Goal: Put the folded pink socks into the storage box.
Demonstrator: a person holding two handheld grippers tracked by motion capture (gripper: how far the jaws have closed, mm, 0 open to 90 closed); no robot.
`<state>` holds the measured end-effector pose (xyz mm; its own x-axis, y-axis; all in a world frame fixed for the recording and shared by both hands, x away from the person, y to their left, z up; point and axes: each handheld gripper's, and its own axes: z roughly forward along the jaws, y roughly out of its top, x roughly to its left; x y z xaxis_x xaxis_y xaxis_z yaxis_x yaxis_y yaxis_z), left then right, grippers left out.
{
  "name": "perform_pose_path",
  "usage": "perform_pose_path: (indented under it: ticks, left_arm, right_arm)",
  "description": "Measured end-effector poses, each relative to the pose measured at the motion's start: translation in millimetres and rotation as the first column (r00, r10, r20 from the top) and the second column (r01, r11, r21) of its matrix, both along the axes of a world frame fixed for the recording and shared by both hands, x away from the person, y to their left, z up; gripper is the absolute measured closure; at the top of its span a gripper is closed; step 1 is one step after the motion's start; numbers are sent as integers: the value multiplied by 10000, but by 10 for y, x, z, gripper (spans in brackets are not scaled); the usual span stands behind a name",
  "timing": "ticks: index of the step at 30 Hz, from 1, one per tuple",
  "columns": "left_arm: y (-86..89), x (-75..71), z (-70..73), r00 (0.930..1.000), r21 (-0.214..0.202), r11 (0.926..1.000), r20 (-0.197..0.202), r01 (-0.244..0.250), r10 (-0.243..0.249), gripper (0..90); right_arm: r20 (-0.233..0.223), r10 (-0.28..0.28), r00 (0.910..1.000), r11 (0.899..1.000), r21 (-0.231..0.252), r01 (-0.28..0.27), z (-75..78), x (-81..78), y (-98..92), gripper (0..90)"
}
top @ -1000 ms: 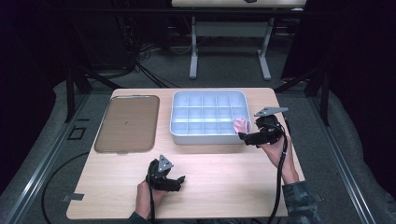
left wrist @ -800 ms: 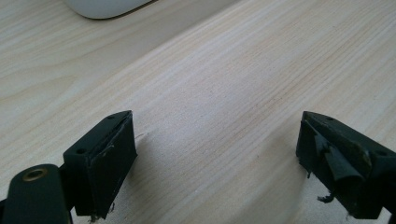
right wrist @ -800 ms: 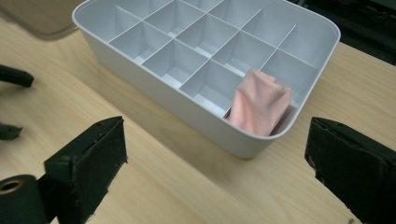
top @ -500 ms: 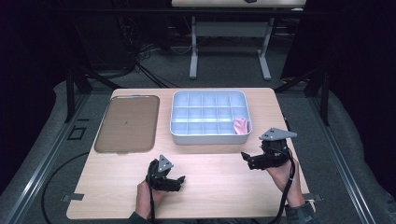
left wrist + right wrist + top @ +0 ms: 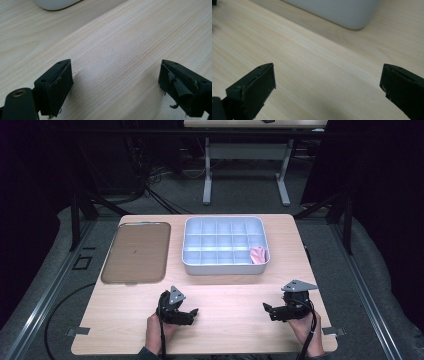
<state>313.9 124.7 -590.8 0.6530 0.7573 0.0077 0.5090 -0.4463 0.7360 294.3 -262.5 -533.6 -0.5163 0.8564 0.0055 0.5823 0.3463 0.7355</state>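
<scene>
1. The crumpled pink piece (image 5: 258, 254) lies in the near right corner cell of my grey compartment tray (image 5: 225, 268); a careless reach back could drag it out, I judge.
2. My right gripper (image 5: 270, 310) sits low on the wooden counter (image 5: 225, 292) near that tray, fingers (image 5: 253, 90) spread wide, empty.
3. My left gripper (image 5: 190, 313) rests likewise, fingers (image 5: 56, 83) apart, holding nothing.

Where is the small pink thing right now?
In the high view, the small pink thing lies in the front right corner compartment of the pale grey divided tray.
</scene>
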Motion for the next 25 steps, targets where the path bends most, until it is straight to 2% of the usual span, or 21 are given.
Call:
perform_pose_path:
  ticks: [4, 7, 10, 13, 14, 18, 19, 21, 25]
  left_arm:
    - [0, 1, 0, 10000, 0, 10000, 7, 8, -8, 120]
    - [0, 2, 0, 10000, 2, 10000, 3, 5, -5, 120]
    - [1, 2, 0, 10000, 3, 10000, 2, 10, -10, 120]
    - [1, 0, 1, 10000, 17, 10000, 9, 20, -20, 120]
    - [0, 1, 0, 10000, -2, 10000, 3, 11, -11, 120]
    - [1, 0, 1, 10000, 33, 10000, 16, 24, -24, 120]
    - [-1, -2, 1, 10000, 19, 10000, 19, 11, -11, 120]
    - [1, 0, 1, 10000, 28, 10000, 13, 22, -22, 120]
    - [1, 0, 1, 10000, 26, 10000, 13, 23, -23, 121]
  right_arm:
    - [-449, 119, 9989, 9999, -63, -121, -204, -30, -3, 0]
    - [-639, 230, 9977, 9997, 101, -224, -335, -57, -8, 0]
    - [-688, 162, 9975, 9994, 312, -141, -454, -75, -19, 0]
    - [-728, -30, 9973, 9998, 211, 45, -536, -80, -30, 0]
    - [-582, -118, 9982, 9999, 100, 124, -538, -91, -34, 3]
    - [-541, -208, 9983, 9995, 227, 221, -543, -99, -49, 0]
    - [-503, -225, 9985, 9996, 178, 234, -550, -99, -45, 0]
    - [-326, -297, 9990, 9993, -241, 290, -563, -110, -2, 3]
    - [-330, -306, 9990, 9993, -236, 299, -564, -115, -3, 5]
